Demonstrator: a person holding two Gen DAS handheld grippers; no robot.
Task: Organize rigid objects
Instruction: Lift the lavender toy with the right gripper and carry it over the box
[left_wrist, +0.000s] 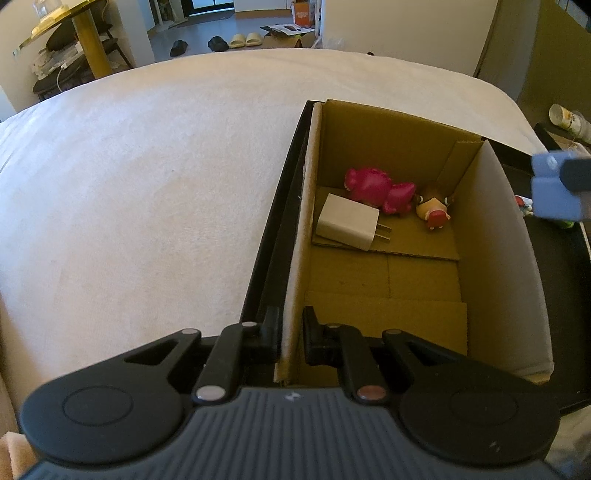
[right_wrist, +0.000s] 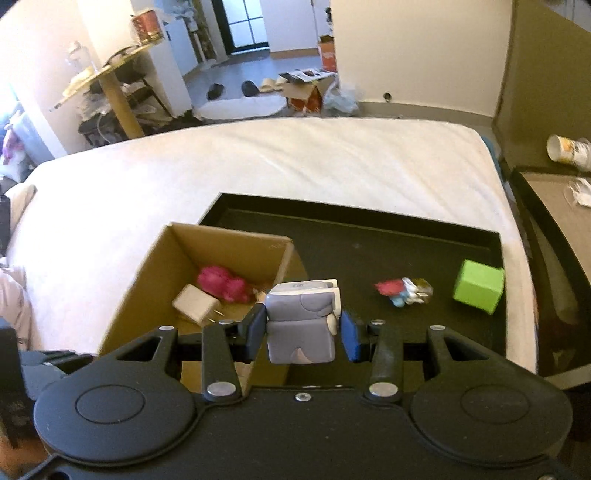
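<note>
- Cardboard box (right_wrist: 207, 280) is seen standing open-topped at the left end of a black tray (right_wrist: 388, 240), which lies on a white bed.
- A grey block figure (right_wrist: 301, 326) is seen upright between the fingers of the right gripper (right_wrist: 303, 332); the jaws are set wide, a gap shows on the right side, and whether it is actually clamped cannot be told.
- From the right gripper, the box opening lies ahead and to the left, the figure being just beside the box's near right wall; a leftward carry is judged to be what the next move turns on.
- The left gripper (left_wrist: 290, 334) is seen narrowly parted, its jaws astride the box's near left wall, apparently steadying it.
- Inside the box, a white charger (left_wrist: 347, 221), a pink toy (left_wrist: 376, 190) and a small figurine (left_wrist: 434, 210) are seen at the far end.
- On the tray, well to the right, a small colourful toy (right_wrist: 404, 291) and a green cube (right_wrist: 478, 284) remain outside the box; the right gripper is the nearer.
</note>
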